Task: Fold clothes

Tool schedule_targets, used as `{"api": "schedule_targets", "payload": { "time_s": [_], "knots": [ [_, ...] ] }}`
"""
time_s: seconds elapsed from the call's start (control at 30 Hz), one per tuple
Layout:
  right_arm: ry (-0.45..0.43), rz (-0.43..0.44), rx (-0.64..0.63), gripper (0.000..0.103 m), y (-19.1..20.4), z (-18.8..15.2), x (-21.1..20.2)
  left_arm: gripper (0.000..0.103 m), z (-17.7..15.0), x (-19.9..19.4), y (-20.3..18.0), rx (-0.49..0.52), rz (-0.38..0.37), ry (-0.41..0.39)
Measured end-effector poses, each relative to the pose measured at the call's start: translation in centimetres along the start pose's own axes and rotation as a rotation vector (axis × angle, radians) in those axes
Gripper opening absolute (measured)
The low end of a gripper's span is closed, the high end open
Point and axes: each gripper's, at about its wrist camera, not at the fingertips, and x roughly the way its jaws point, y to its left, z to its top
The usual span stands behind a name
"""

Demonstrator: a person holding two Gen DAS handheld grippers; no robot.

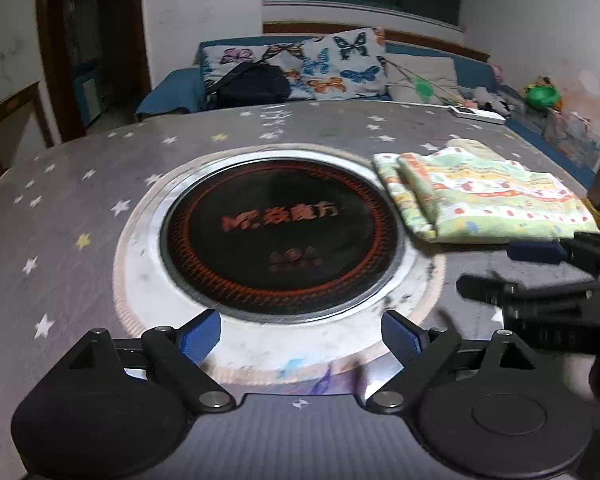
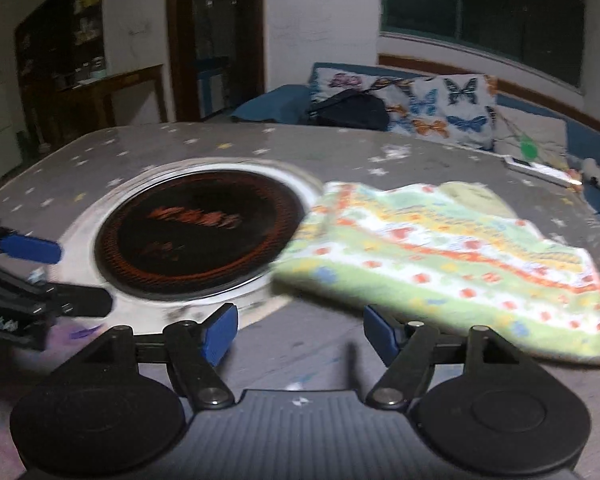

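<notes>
A folded light green garment (image 1: 488, 200) with orange and yellow print lies on the grey star-patterned table (image 1: 80, 200), right of the round black cooktop (image 1: 280, 236). It also shows in the right wrist view (image 2: 440, 256). My left gripper (image 1: 300, 336) is open and empty over the cooktop's near rim. My right gripper (image 2: 296, 332) is open and empty, just in front of the garment's near edge. The right gripper shows at the right of the left wrist view (image 1: 500, 270), and the left gripper at the left of the right wrist view (image 2: 80, 276).
A blue sofa (image 1: 172, 92) with butterfly cushions (image 1: 340, 64) and a black bag (image 1: 252, 84) stands behind the table. A white remote (image 1: 478, 113) lies at the table's far right edge. A dark doorway (image 1: 88, 44) is at the left.
</notes>
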Motion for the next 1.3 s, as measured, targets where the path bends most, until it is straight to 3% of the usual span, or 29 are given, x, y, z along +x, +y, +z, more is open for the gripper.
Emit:
{"api": "schedule_targets", "payload": {
  "time_s": [0.4, 0.87, 1.3],
  "knots": [
    [0.016, 0.107, -0.038, 0.083, 5.1, -0.6, 2.0, 0.102, -2.0, -0.4, 4.4, -0.085, 0.105, 0.011],
    [0.013, 0.166, -0.076, 0.101, 9.1, 0.0, 4.6, 0.103, -3.3, -0.3, 10.1, -0.191, 0.221, -0.024],
    [0.028, 0.193, -0.068, 0.103, 9.9, 1.1, 6.3, 0.103, -4.1, 0.2, 12.5, -0.247, 0.275, -0.046]
  ]
}}
